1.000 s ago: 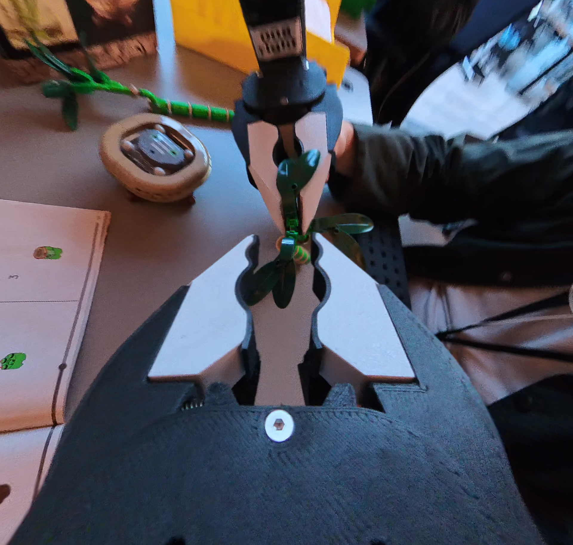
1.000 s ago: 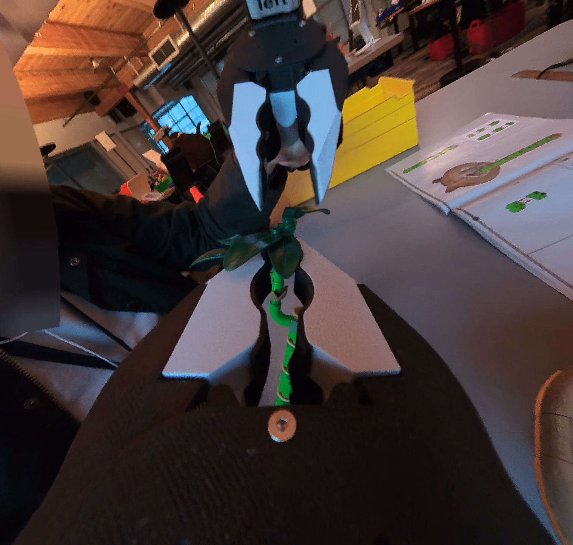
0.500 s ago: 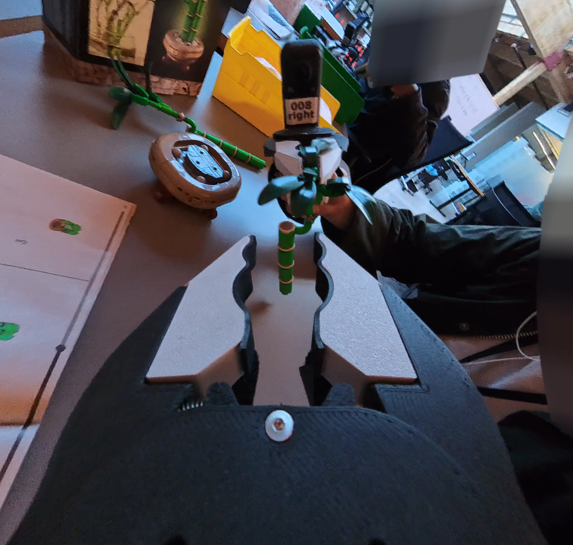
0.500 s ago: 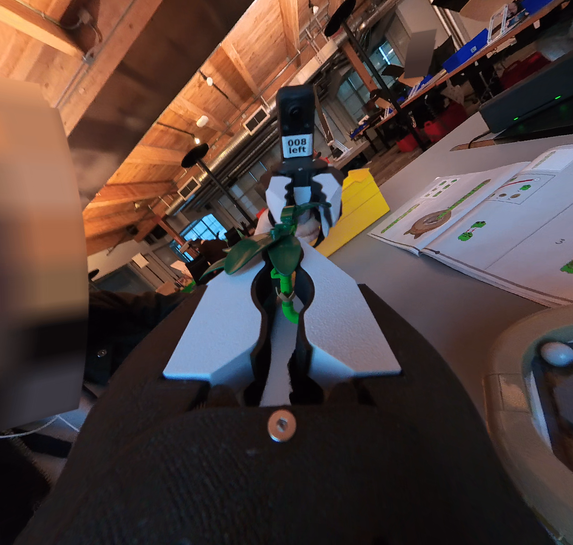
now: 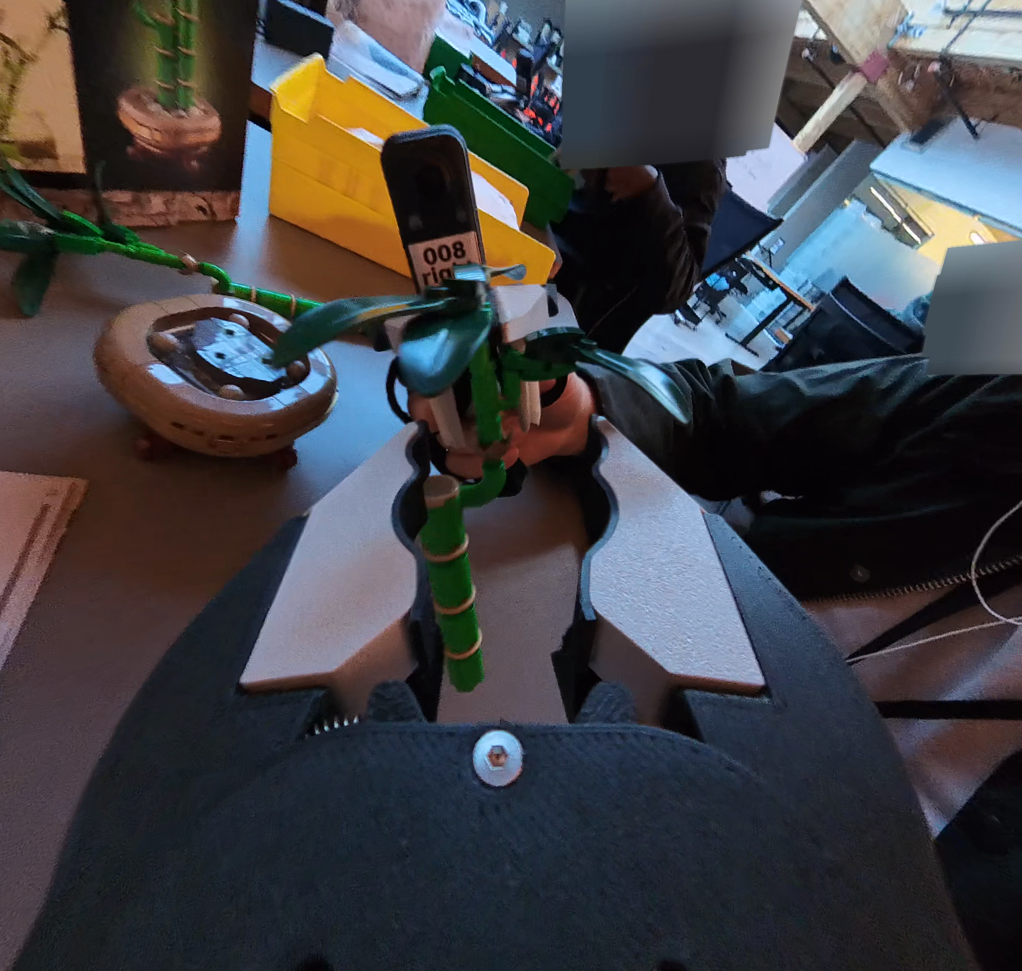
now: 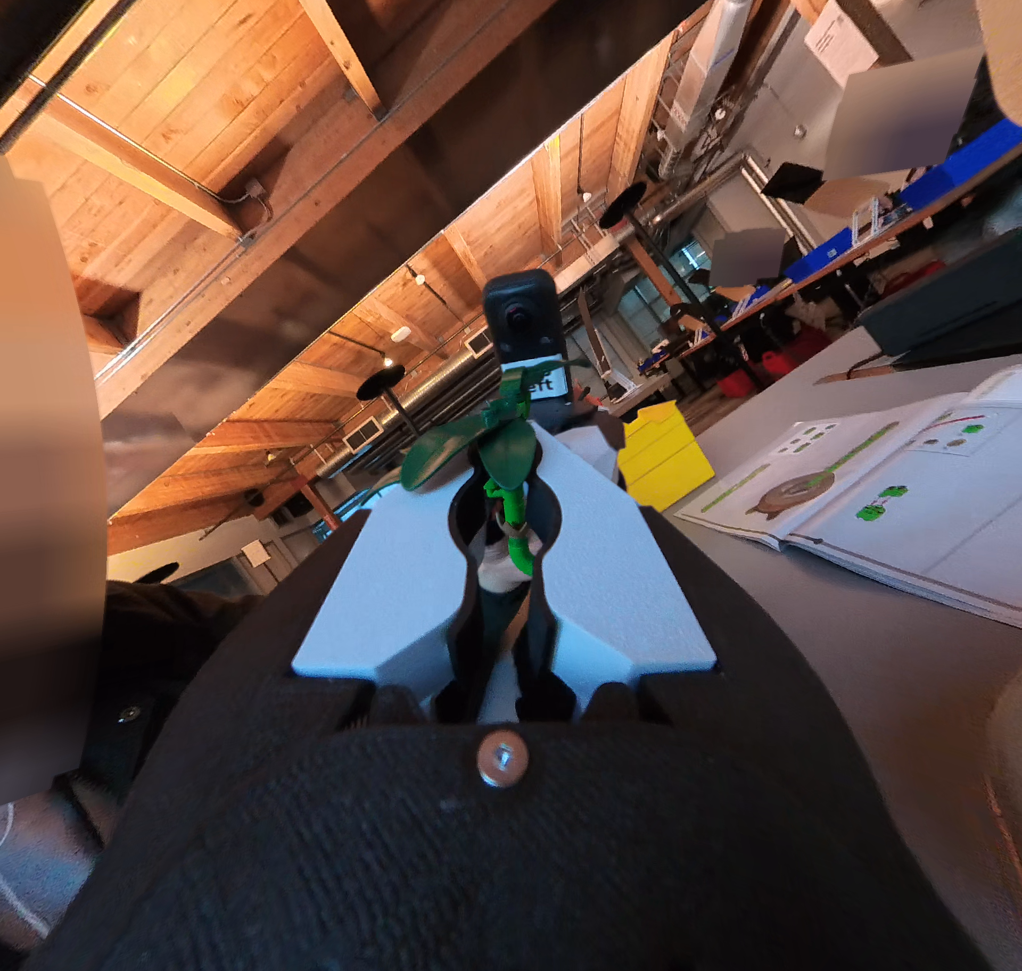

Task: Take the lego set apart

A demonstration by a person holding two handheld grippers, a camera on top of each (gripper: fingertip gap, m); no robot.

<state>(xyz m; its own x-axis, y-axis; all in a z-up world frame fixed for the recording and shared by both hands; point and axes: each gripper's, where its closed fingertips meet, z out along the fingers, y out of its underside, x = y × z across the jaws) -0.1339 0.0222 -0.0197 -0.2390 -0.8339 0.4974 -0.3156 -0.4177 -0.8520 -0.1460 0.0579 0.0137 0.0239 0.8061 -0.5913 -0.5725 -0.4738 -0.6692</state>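
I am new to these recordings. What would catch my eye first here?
First, the green bamboo stalk with dark leaves, held in the air by the right gripper; its lower end hangs between the open fingers of the left gripper. Behind, on the table, sit a round tan pot and a yellow bin.

the left wrist view looks from just behind its own gripper's fingers [image 5: 442,574], angled down over the table [image 5: 138,546] toward the person's sleeve [image 5: 829,436] and the other gripper [image 5: 486,391] close ahead. the right wrist view sits just behind its fingers [image 6: 608,574] too, tilted up at the wooden ceiling [image 6: 221,115]. both face each other and share the green plant stem [image 5: 453,585], the yellow bin [image 5: 354,181] and the booklet [image 6: 885,502].
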